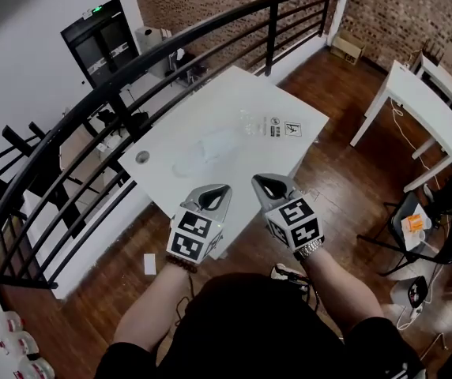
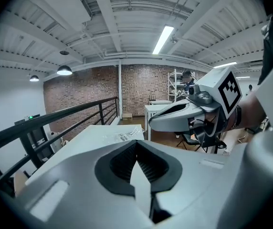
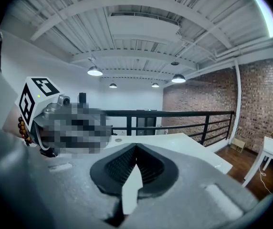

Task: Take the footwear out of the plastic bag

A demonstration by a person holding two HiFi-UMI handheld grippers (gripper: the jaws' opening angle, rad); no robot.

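Note:
A clear plastic bag with pale footwear inside lies in the middle of the white table; printed labels mark its far end. Both grippers hover side by side over the table's near edge, short of the bag and touching nothing. My left gripper is shut and empty, and so is my right gripper. In the left gripper view the shut jaws point toward the bag, with the right gripper beside them. The right gripper view shows its shut jaws over the table.
A black metal railing curves round the table's far and left sides. A small round disc sits on the table's left corner. Another white table and a dark chair stand to the right on the wooden floor.

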